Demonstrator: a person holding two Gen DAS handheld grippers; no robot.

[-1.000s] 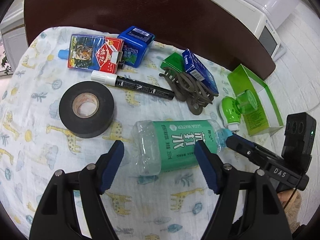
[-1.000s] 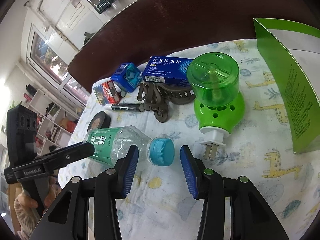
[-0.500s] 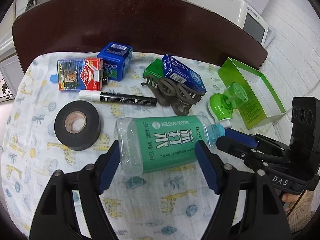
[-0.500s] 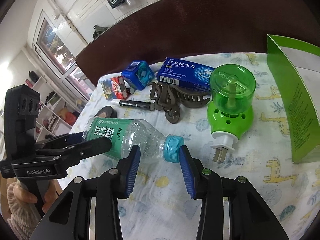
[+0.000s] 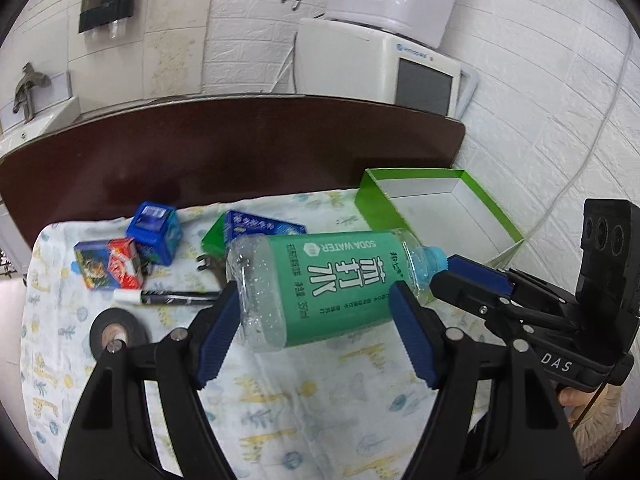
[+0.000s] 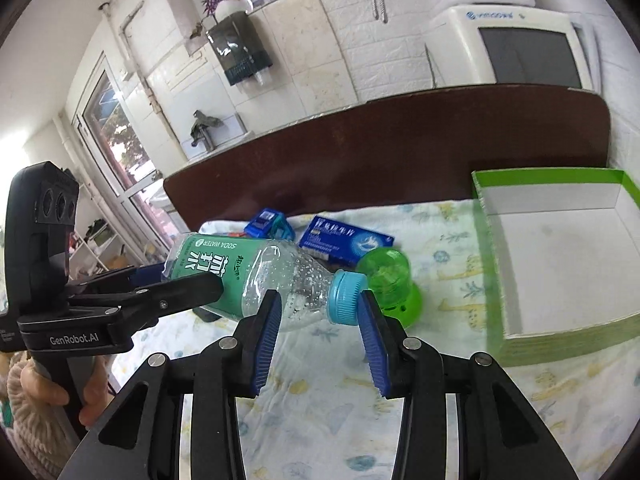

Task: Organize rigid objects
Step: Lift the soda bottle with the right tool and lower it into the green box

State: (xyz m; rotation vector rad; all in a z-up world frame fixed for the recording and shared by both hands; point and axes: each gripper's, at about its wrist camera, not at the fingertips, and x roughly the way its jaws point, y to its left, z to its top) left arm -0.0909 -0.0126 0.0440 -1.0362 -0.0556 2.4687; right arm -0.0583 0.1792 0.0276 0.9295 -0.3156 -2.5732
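Note:
A clear plastic soda water bottle with a green label and blue cap lies sideways in the air above the table. My left gripper is shut on its body. My right gripper is shut on its neck and blue cap. The bottle also shows in the right wrist view, with the left gripper holding its label end. The right gripper shows in the left wrist view at the cap end. An open green box with a white inside stands at the right.
On the giraffe-print cloth lie a black tape roll, a marker, a red and blue card box, a blue mints box and a blue medicine box. A green plug-in device stands near the green box.
Both grippers have lifted the bottle off the cloth and raised it. The views have tilted up toward the wall.

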